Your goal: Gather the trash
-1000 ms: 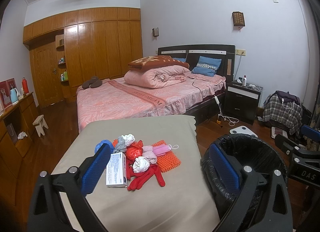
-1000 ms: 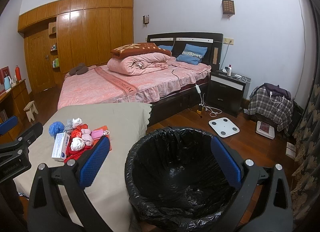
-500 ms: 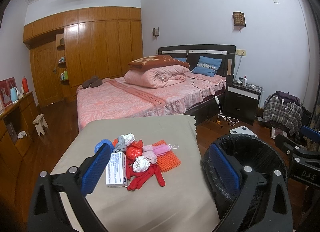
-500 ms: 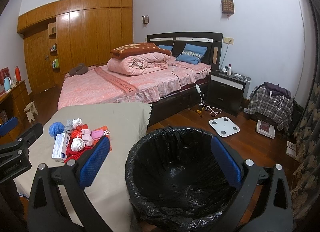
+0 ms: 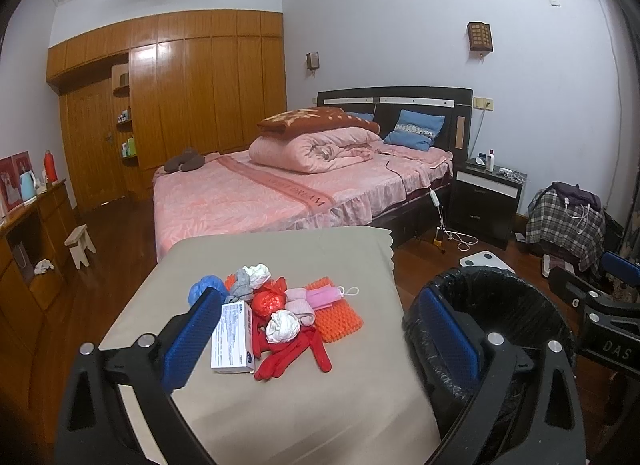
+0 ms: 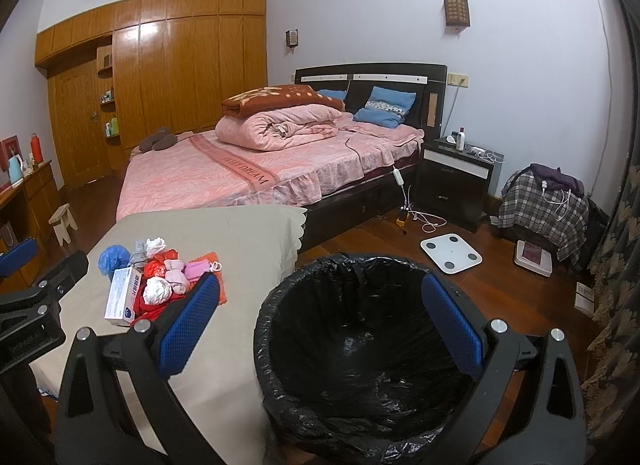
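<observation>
Left wrist view: the left gripper [image 5: 320, 329] hangs wide open and empty above the trash pile [image 5: 280, 313] on the table [image 5: 320, 405].

Right wrist view: the right gripper [image 6: 320, 329], wide open and empty, hovers over the bin [image 6: 360, 349] beside the table.

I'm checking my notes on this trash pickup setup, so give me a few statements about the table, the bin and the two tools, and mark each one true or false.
1. The bin is lined with a black bag. True.
2. The left tool is shut on the white box. False: it is open and holds nothing.
3. The trash pile lies on the beige-covered table. True.
4. The bin already holds several items. False: only the bare liner shows.
5. The right tool is open above the bin. True.
</observation>
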`<state>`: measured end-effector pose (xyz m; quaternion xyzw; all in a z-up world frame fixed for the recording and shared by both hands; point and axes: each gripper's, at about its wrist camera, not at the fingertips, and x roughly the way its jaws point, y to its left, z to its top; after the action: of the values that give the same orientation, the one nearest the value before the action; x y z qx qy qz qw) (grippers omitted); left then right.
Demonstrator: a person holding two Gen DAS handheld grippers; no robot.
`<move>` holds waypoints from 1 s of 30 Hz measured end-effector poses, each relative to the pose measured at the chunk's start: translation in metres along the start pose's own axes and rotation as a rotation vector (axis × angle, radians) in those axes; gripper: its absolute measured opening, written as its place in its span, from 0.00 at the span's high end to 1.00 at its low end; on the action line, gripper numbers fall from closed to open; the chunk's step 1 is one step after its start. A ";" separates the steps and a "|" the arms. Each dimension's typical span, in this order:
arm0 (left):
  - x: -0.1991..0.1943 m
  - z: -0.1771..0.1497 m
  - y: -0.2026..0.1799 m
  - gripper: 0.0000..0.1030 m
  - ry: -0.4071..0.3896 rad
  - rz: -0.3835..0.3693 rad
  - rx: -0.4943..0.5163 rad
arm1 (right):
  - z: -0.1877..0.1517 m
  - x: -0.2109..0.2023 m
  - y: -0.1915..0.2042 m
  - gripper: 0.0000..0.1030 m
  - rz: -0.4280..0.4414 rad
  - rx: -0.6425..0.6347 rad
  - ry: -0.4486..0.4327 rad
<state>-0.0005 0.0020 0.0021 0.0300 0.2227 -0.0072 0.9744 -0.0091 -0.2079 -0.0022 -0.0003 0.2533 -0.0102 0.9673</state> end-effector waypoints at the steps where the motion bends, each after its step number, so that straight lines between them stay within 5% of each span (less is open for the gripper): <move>1: 0.000 0.000 0.000 0.06 0.001 0.000 -0.002 | -0.002 0.001 0.001 0.05 0.001 -0.001 0.000; 10: 0.027 -0.021 0.029 0.06 0.014 0.056 -0.018 | -0.005 0.034 0.035 0.05 0.049 -0.007 0.005; 18: 0.074 -0.049 0.091 0.06 0.085 0.197 -0.036 | -0.009 0.077 0.080 0.05 0.129 -0.031 0.017; 30: 0.156 -0.089 0.120 0.09 0.231 0.172 -0.065 | -0.026 0.146 0.131 0.05 0.150 -0.091 0.078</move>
<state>0.1050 0.1276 -0.1392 0.0179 0.3299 0.0872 0.9398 0.1079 -0.0793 -0.0967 -0.0250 0.2904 0.0736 0.9538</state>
